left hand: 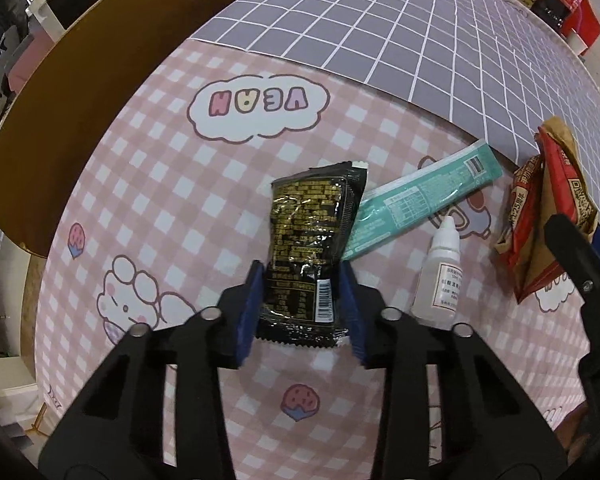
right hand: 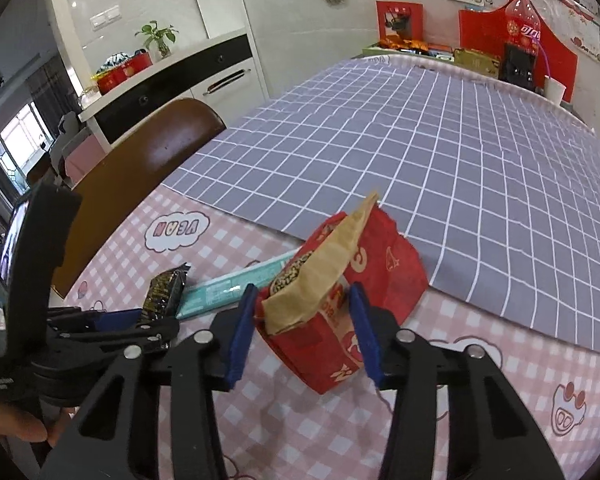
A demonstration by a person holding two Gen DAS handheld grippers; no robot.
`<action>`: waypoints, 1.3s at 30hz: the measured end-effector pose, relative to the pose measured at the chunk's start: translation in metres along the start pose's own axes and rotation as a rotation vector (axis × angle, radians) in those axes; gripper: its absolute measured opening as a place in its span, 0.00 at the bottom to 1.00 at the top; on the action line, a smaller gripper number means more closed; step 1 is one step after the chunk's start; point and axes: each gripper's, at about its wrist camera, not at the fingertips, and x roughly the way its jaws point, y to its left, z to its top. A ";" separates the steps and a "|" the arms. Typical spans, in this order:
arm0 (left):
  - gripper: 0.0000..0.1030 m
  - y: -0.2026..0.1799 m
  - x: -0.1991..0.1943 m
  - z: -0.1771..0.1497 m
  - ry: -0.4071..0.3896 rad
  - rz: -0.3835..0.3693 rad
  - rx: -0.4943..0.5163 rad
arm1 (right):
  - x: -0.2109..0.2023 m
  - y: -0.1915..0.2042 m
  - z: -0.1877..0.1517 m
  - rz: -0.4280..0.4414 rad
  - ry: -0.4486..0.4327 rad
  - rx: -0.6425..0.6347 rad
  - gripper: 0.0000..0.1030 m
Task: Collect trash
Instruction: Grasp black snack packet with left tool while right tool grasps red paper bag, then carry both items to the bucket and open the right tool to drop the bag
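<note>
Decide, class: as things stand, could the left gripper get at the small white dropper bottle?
Probably not directly: the left gripper already straddles the black wrapper. The dropper bottle lies just beside its right finger, unobstructed once the wrapper is dealt with.

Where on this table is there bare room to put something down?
The purple grid cloth is bare from the red paper bag back to the far boxes. The pink mat is open around the cloud print. Crowded: black packet, teal sachet and dropper bottle lie close together.
</note>
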 end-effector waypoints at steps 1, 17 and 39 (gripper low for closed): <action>0.27 0.000 0.000 0.000 -0.003 0.000 -0.007 | -0.001 -0.001 0.000 0.001 -0.003 -0.001 0.42; 0.21 0.057 -0.078 -0.062 -0.092 -0.171 -0.214 | -0.071 0.015 0.012 0.080 -0.073 -0.046 0.33; 0.21 0.309 -0.172 -0.377 -0.107 -0.029 -0.715 | -0.138 0.345 -0.163 0.634 0.269 -0.417 0.33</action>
